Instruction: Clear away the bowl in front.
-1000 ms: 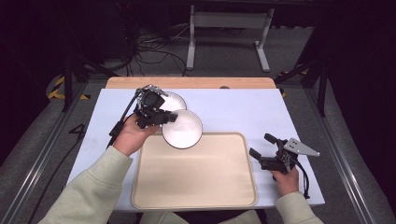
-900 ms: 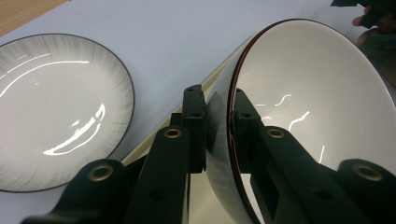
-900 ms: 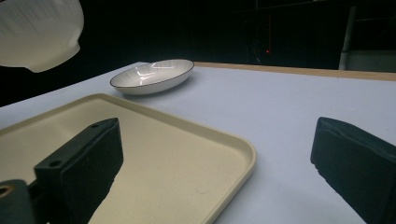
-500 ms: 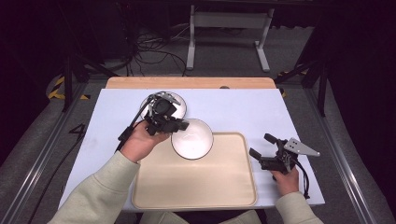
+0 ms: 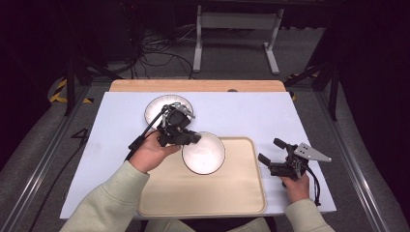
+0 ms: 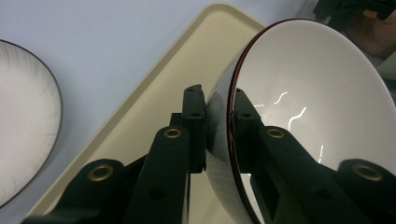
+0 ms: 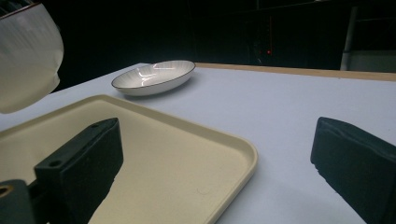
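Left gripper (image 5: 186,137): clamped right down on the rim of the white bowl (image 5: 203,152). In the left gripper view one jaw sits on the outside wall and the other on the inside, with the dark rim line running between them, so it's a proper pinch and not just a touch.

Bowl: it's over the far left corner of the beige tray (image 5: 241,193). From the right gripper view it looks lifted clear of the tray surface, hanging tilted up in the top left corner. The left gripper view shows it tipped too, with the glossy inside facing away to the right.

Right gripper (image 5: 274,152): jaws spread wide, nothing between them, nothing touching the pads. It sits on the person's right side, just off the tray's right edge, over the pale table (image 5: 251,113). Its own view looks along the table with the tray's corner sitting in the gap.

Plate (image 5: 168,107): shallow white one with a dark rim, flat on the table beyond the tray, near the left hand (image 5: 152,152) but apart from the bowl.
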A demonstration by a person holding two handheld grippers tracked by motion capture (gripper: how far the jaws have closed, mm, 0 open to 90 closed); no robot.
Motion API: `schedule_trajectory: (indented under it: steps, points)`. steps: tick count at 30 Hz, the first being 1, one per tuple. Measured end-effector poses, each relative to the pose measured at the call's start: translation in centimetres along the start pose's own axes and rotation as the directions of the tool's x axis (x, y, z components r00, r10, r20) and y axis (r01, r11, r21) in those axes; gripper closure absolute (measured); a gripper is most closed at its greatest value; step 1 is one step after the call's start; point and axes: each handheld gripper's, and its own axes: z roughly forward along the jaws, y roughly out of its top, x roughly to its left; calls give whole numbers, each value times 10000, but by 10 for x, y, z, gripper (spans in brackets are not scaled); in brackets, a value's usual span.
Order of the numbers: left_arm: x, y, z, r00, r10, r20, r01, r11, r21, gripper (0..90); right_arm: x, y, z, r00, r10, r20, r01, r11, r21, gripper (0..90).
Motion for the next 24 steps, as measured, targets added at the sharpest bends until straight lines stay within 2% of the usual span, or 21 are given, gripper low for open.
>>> schedule_trajectory:
  steps: [2, 5, 13, 24]
  points:
    - [-2, -2, 4, 10000, 34, 90, -36, 9998, 174, 808, 0, 0, 0, 10000, -5, -6, 5, 10000, 8, 26]
    - [-4, -3, 9, 9994, 351, 42, -352, 9984, 440, 808, 0, 0, 0, 10000, -23, -9, 23, 10000, -5, 26]
    - [-6, -9, 18, 9987, 403, 313, -422, 9971, 635, 808, 0, 0, 0, 10000, -14, -32, 14, 10000, -6, 26]
    - [-4, -17, 28, 9986, 408, 334, -440, 9937, 1028, 808, 0, 0, 0, 10000, 5, -56, -5, 10000, -15, 26]
